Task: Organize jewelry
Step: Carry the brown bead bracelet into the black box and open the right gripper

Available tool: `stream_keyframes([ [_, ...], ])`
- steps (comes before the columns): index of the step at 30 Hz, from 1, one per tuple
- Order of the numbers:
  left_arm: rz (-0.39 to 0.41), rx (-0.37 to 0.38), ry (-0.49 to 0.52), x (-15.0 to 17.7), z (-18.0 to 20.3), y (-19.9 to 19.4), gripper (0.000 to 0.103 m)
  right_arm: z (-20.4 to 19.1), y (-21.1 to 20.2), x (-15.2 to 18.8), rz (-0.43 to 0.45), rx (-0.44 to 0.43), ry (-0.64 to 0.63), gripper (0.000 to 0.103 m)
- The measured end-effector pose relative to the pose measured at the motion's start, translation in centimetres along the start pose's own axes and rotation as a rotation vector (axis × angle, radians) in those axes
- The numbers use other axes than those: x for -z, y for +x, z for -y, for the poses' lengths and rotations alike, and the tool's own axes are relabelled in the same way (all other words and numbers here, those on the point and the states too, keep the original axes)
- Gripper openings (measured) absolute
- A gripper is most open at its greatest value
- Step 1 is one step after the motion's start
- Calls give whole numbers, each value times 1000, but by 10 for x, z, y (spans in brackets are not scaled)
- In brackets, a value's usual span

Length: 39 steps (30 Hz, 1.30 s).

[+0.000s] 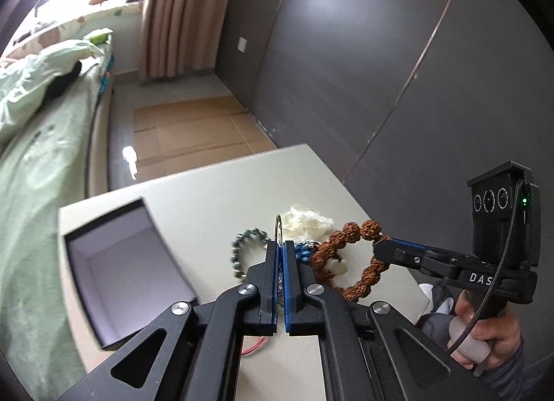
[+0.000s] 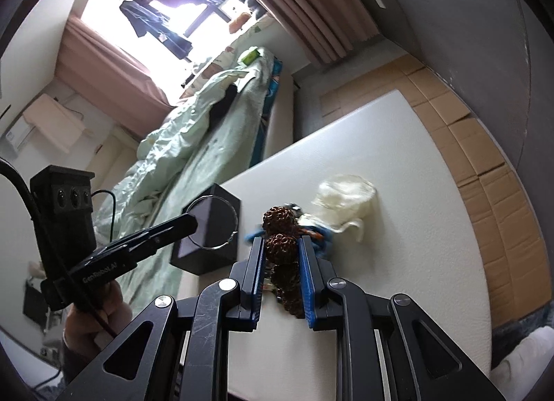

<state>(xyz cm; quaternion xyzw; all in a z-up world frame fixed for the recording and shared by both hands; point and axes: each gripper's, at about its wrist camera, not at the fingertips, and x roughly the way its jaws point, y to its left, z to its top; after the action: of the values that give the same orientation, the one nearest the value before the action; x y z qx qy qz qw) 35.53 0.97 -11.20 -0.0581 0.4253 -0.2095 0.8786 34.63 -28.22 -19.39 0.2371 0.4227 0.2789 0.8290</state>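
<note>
- Left gripper (image 1: 281, 245) is clamped on a thin metal ring (image 2: 215, 222), just right of the black box (image 1: 128, 269).
- Right gripper (image 2: 282, 245) grips the brown bead bracelet (image 2: 281, 252), right of the box, above the worktop (image 2: 398, 228).

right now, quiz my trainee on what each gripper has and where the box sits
1. True or false: the left gripper is shut on the thin metal bangle.
2. What does the right gripper hold? A green bead bracelet; B brown seed-bead bracelet; C white cloth pouch.
3. Is the open black box holding any jewelry?

Key: 1 true. 2 B. 3 No, its visible inside is bare.
</note>
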Motion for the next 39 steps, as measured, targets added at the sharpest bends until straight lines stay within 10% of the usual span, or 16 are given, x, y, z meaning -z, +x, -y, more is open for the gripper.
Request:
stream_keyframes([
  [24, -16, -142, -254, 7, -114, -15, 5, -108, 28, -39, -24, -59, -151, 20],
  [26, -18, -149, -275, 10, -119, -17, 19, -115, 37, -42, -37, -55, -160, 20],
  [28, 17, -136, -300, 15, -128, -26, 68, -121, 43, -44, -45, -54, -166, 20],
  [30, 69, -137, -323, 20, -134, -41, 82, -127, 51, -46, -56, -56, -171, 20],
  [39, 131, -203, -372, 34, -159, -91, 82, -146, 90, -51, -104, -89, -195, 20],
])
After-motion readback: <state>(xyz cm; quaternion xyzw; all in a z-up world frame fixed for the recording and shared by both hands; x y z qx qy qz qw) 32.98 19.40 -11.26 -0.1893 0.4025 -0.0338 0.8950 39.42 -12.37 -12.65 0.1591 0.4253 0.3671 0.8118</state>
